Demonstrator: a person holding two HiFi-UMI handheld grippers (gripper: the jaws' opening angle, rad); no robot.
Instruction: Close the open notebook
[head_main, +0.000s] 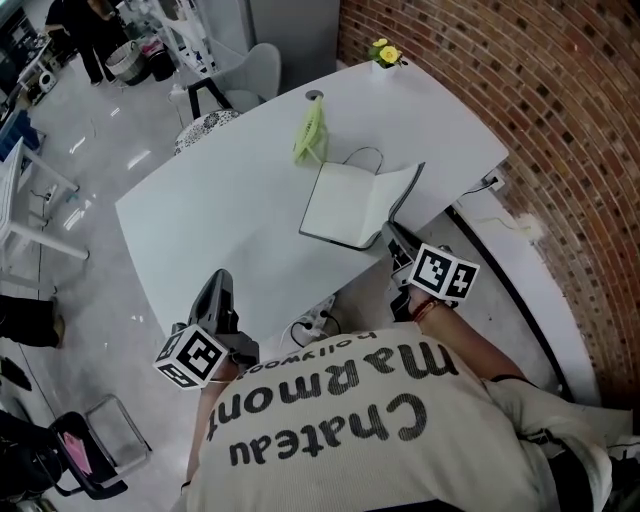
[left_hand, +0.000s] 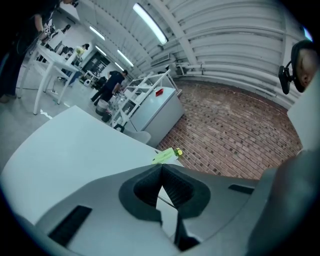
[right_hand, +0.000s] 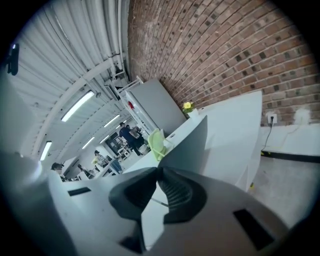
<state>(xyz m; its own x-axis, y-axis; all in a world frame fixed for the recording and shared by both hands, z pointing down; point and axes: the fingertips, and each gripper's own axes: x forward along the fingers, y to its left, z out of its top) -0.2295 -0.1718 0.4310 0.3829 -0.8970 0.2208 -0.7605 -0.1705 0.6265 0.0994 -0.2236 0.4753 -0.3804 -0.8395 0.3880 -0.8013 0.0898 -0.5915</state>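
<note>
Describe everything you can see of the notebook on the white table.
The notebook lies open near the edge of the white table closest to the person. Its left half lies flat, showing blank pale pages. Its right half, a thin dark cover, stands tilted up. A thin dark loop curls from its far edge. The right gripper is shut on the raised cover's near corner. A green thing lies just beyond the notebook.

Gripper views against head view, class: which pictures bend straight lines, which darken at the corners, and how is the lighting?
Left gripper view: ceiling beams curve, corners black. Right gripper view: brick wall bows, corners black too. Head view: only mild bending, even light, white table bright without hard shadows.
</note>
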